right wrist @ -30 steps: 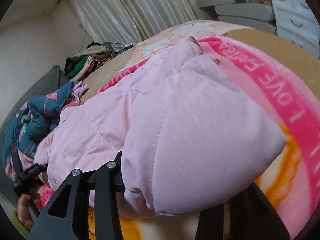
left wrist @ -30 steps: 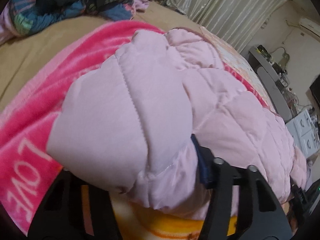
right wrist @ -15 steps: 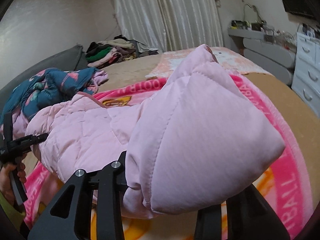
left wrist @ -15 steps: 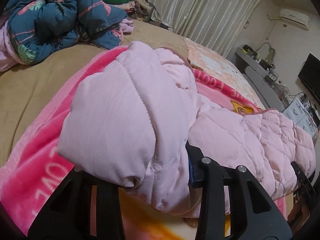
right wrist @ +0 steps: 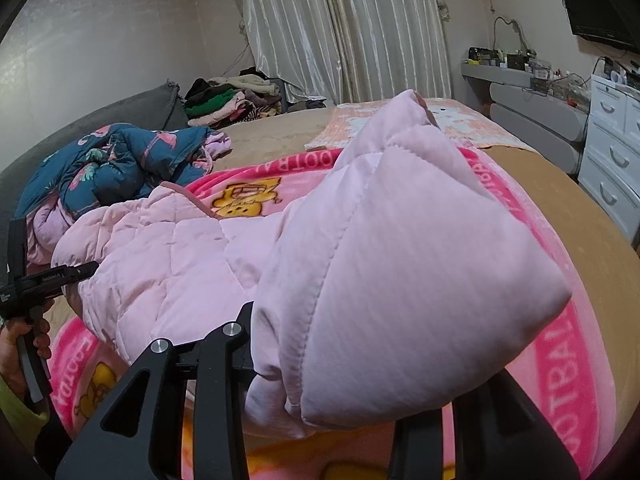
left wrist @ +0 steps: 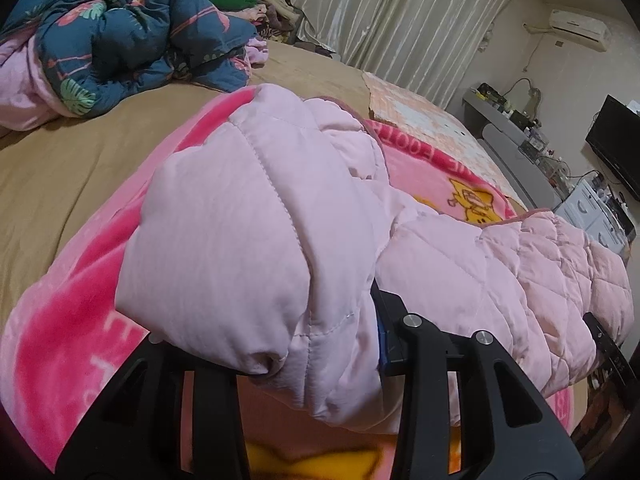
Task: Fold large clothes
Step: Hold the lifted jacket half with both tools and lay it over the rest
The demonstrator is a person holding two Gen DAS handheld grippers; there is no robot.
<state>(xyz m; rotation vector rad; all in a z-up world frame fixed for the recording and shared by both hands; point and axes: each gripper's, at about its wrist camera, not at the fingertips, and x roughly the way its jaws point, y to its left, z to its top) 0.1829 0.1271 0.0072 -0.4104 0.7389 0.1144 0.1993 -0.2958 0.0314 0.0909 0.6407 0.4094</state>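
The pale pink quilted coat [left wrist: 248, 248] hangs bunched between both tools above the pink blanket [left wrist: 68, 320] on the bed [left wrist: 60, 160]. The left hand-held gripper [left wrist: 280, 364] is clamped on one padded end of it – its fingertips are buried in fabric. The right hand-held gripper [right wrist: 320, 392] grips the other end, its tips likewise covered. In the right wrist view a hand [right wrist: 16, 344] shows at the left edge, cut off. A blue floral quilt [right wrist: 116, 164] lies crumpled beyond – its far side is hidden.
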